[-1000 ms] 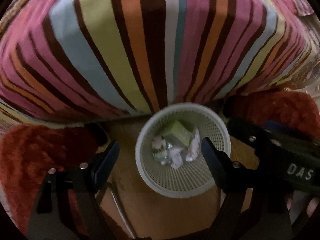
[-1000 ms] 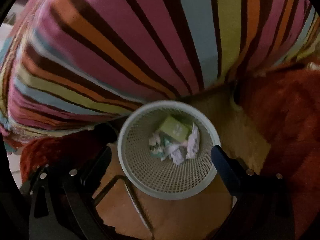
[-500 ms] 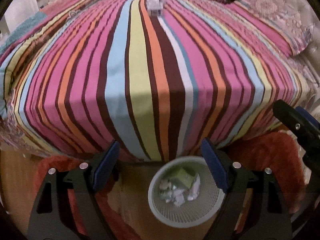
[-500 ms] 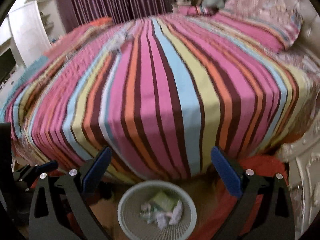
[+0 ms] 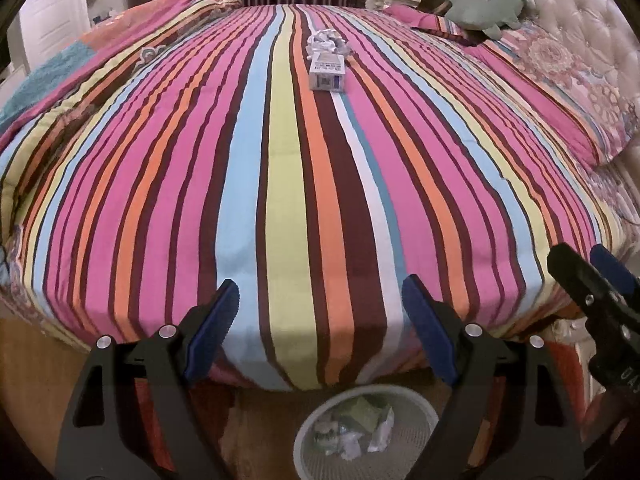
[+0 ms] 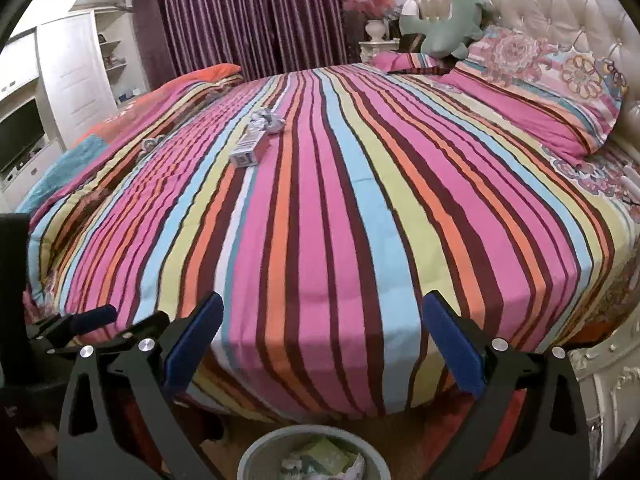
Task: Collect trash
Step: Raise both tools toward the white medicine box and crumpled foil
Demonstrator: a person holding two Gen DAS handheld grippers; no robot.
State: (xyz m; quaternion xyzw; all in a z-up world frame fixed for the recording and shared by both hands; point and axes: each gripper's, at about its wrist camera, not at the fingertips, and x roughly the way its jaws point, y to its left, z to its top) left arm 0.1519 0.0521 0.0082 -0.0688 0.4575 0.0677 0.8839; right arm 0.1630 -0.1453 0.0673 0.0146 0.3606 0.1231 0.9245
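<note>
A small white carton (image 5: pixel 327 71) lies far out on the striped bed, with crumpled paper (image 5: pixel 329 39) just behind it. Both show in the right wrist view, the carton (image 6: pixel 250 149) and the paper (image 6: pixel 268 121) at upper left. A white mesh bin (image 5: pixel 416 398) holding paper trash stands on the floor at the bed's foot, below both grippers; its rim shows in the right wrist view (image 6: pixel 260 446). My left gripper (image 5: pixel 320 300) is open and empty above the bed's edge. My right gripper (image 6: pixel 322 320) is open and empty too, to the right of the left one.
The striped bedspread (image 5: pixel 280 180) fills both views. Pillows (image 6: pixel 532 96) and a green plush toy (image 6: pixel 448 24) lie by the tufted headboard at right. A folded orange blanket (image 6: pixel 200 76) lies at far left. Red rugs (image 5: pixel 560 360) flank the bin on the wooden floor.
Both grippers have tilted up from looking down into the bin to looking across the bed. The carton and crumpled paper have come into view. Both stay open.
</note>
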